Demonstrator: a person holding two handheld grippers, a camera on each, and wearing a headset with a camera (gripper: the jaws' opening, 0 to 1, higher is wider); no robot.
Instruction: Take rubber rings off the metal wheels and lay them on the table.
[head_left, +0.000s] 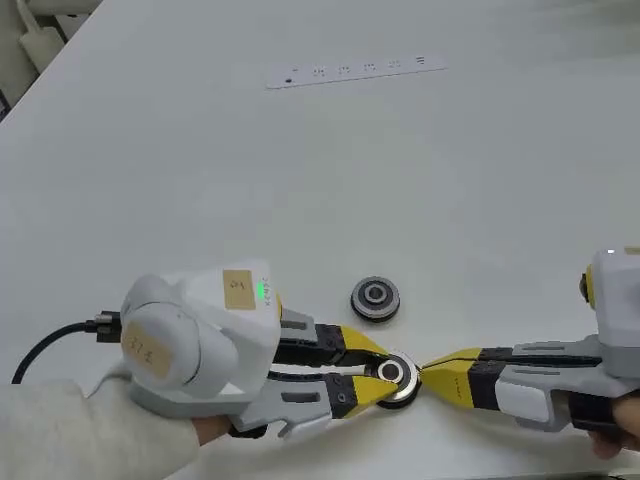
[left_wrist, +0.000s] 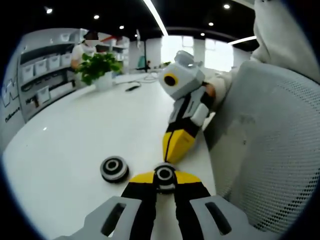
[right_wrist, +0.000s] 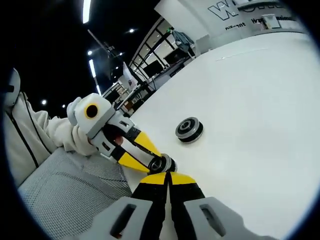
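White table (head_left: 200, 180) top, wide and bare, runs up to a flat power strip (head_left: 355, 72) at the far side. Around it is a big room with long lights on a dark ceiling. The left gripper view shows shelves (left_wrist: 42, 80) along one wall, a green plant (left_wrist: 97, 65) on the table and a person (left_wrist: 82, 47) standing far back. A grey mesh chair (left_wrist: 260, 150) sits close behind the near edge. Near that edge a small metal wheel (head_left: 393, 374) lies flat, with its hole facing up. The left gripper (head_left: 386, 374) comes in from the left and its yellow jaws are clamped on the wheel, one on each side. The right gripper (head_left: 428, 374) comes in from the right and points straight at the left one, so the two make one line with the wheel in the middle. Its jaws are pressed together and the tips touch the wheel's edge. I cannot tell if they pinch any rubber. A second wheel (head_left: 375, 298) lies flat just behind, apart from both grippers, hole up too. A black ring (head_left: 356, 300) goes around it. Nothing lies between this wheel and the grippers.
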